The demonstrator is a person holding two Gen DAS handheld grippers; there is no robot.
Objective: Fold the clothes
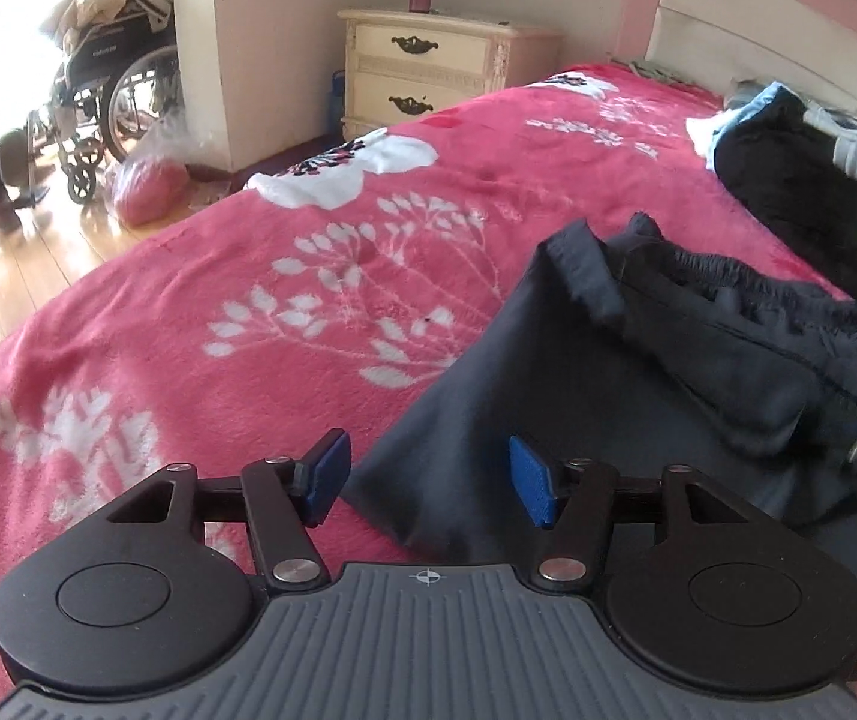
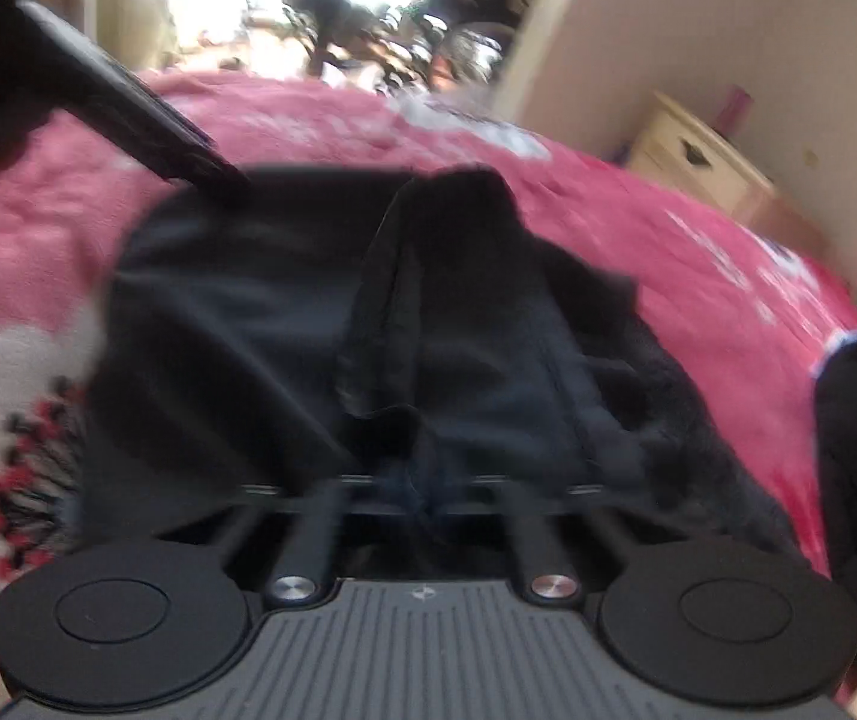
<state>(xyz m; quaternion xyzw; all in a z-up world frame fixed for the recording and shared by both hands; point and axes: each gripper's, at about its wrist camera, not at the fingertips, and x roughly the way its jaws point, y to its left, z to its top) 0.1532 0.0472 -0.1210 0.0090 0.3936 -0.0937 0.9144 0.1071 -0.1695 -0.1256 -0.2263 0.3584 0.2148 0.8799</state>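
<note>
A dark navy pair of trousers lies on the pink floral blanket, its elastic waistband toward the headboard. My left gripper is open, its blue pads spread just above the garment's near left corner. In the blurred right wrist view the same dark garment fills the middle. My right gripper is shut on a bunched fold of the garment. The left gripper's dark body shows at the upper left.
A pile of black, blue and grey clothes lies by the headboard. A cream nightstand with a pink cup stands beside the bed. A wheelchair, a seated person and a pink bag are on the wooden floor.
</note>
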